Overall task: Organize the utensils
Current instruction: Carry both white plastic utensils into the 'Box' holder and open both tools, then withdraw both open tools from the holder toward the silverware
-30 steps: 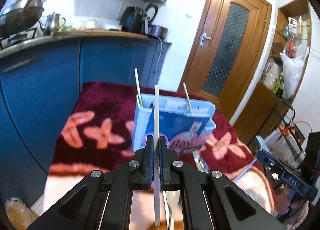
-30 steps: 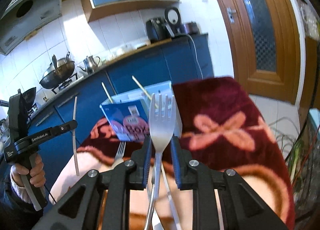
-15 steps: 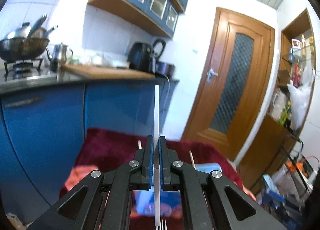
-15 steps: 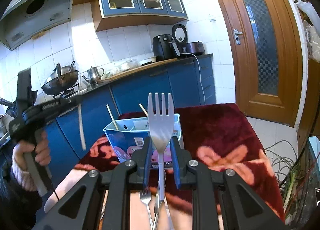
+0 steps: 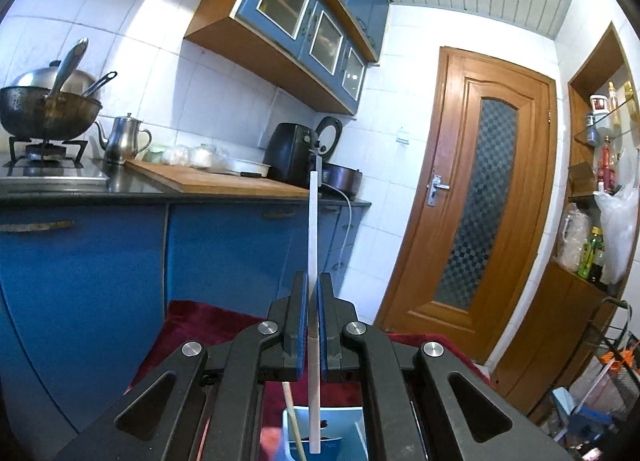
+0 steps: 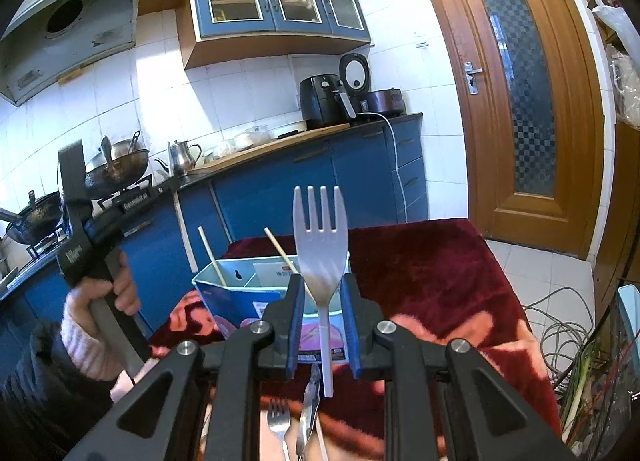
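My left gripper is shut on a white chopstick, held upright; its lower end hangs over the blue utensil box, which holds a wooden chopstick. My right gripper is shut on a white plastic fork, tines up, in front of the blue box, which has two wooden chopsticks in it. The left gripper with its chopstick shows at the left of the right wrist view, above and left of the box.
The box stands on a red flowered blanket. A metal fork and another metal utensil lie in front of it. Blue cabinets and a counter are behind, a wooden door to the right, cables on the floor.
My left gripper has risen and tilted up with the chopstick, now over the box. My right gripper has lifted the fork and levelled out facing the box.
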